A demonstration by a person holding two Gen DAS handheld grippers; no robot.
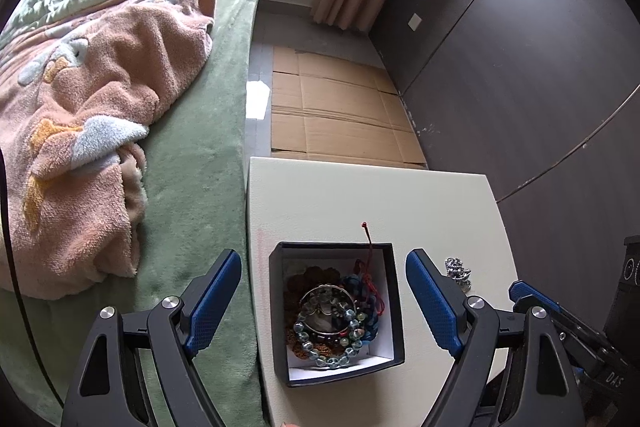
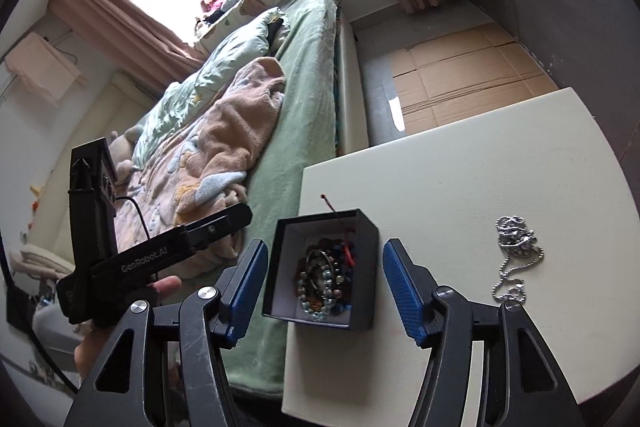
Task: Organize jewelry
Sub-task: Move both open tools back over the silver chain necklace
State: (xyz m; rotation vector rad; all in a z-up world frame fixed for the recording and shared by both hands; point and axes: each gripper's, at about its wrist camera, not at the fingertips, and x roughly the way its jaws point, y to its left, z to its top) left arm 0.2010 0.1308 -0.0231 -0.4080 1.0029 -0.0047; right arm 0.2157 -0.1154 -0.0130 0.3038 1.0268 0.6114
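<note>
Lower pieces in the black box (image 1: 394,307) buried under the bead bracelet (image 1: 330,337); chain (image 1: 459,271) details too small.

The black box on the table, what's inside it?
The black box holds a pale blue bead bracelet, a silver bangle, dark beads and red cord. Anything beneath is hidden.

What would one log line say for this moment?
left gripper: open, over box | right gripper: open, empty | bracelets: inside box | silver chain: on table
</note>
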